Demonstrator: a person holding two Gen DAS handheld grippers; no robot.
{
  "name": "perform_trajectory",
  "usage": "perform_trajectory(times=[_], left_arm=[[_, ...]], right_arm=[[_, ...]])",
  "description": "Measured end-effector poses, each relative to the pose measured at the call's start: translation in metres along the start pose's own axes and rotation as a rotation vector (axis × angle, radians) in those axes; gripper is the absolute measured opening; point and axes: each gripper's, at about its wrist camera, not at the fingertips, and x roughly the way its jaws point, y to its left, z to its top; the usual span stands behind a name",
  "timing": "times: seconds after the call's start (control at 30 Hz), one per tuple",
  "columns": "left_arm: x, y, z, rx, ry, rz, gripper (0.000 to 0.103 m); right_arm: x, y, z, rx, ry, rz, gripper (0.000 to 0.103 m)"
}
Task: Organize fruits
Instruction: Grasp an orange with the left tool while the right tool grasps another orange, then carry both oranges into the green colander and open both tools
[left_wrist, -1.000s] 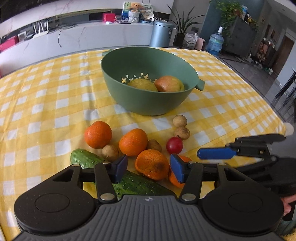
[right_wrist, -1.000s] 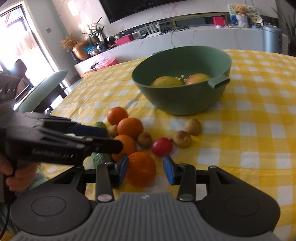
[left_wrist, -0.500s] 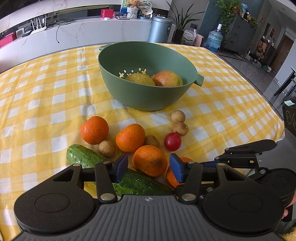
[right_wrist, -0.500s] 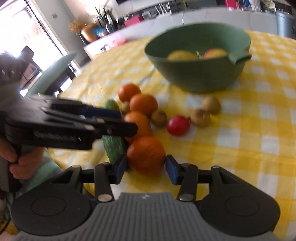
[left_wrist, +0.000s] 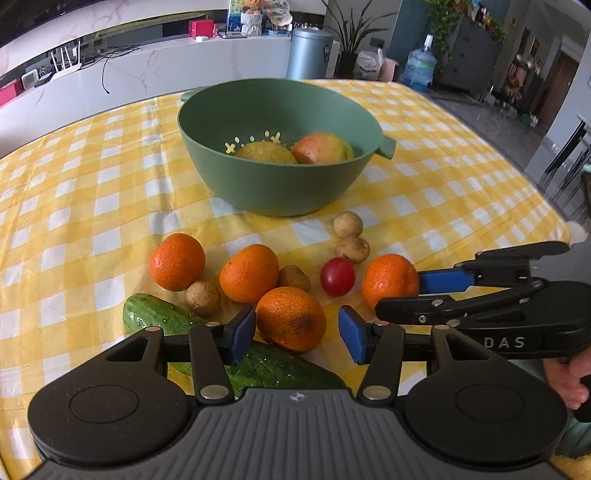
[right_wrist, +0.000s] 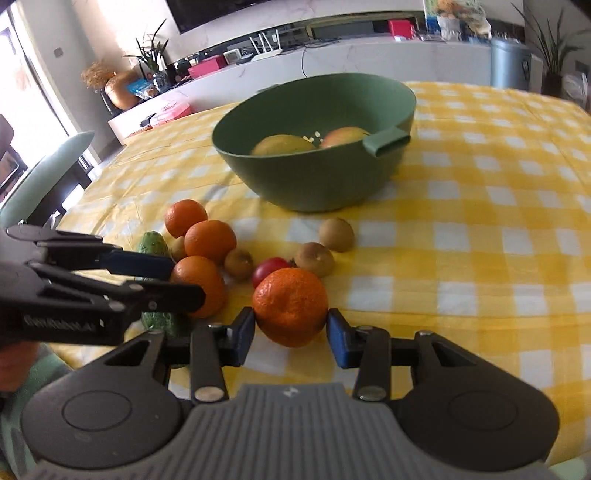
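at table's near edge: right gripper (right_wrist: 291, 334) has its pads against both sides of a tangerine (right_wrist: 290, 306), jaws closing on it; it appears just clear of the yellow checked cloth (right_wrist: 480, 258).
left gripper (left_wrist: 297, 336): jaws at a middling gap, straddling a second tangerine (left_wrist: 290, 318) without pressing it; that fruit rests against the cucumber (left_wrist: 159, 314).
task items: green bowl (left_wrist: 280, 192) stands further back at centre, holding two larger fruits; two more tangerines, a red cherry tomato (left_wrist: 337, 277) and small brown fruits lie loose between bowl and grippers.
risk one: the grip sits low on a round, soft-skinned fruit; judged likely to roll out or bruise if the squeeze is uneven.
risk two: the two grippers are close together; a careless lift could knock one against the other.
risk three: a dropped tangerine could scatter the small brown fruits or roll off the near edge.
pose, right: angled down and forward; a hand (left_wrist: 569, 384) shows at the handle.
pose, left: likewise tilted down over the pile, its fingers crossing in from the left in the right wrist view.
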Motion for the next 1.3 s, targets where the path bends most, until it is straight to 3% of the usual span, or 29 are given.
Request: perform_trajectory(times=[0.23, 0.57, 0.83, 1.3], left_arm=[[0.007, -0.003, 0.001, 0.012, 0.012, 0.022, 0.061], [0.012, 0.0, 0.002, -0.015, 0.018, 0.021, 0.052], [0.01, -0.001, 0.001, -0.019, 0.007, 0.029, 0.049], [-0.022, 0.005, 0.003, -0.133, -0.126, 0.017, 0.049]], right_arm=[[0.002, 0.003, 0.0, -0.032, 0.011, -0.023, 0.041], [0.006, 0.005, 0.002, -0.049, -0.01, -0.036, 0.043], [0.005, 0.008, 0.002, -0.068, -0.013, -0.049, 0.039], [-0.016, 0.007, 0.002, -0.078, -0.111, -0.042, 0.038]])
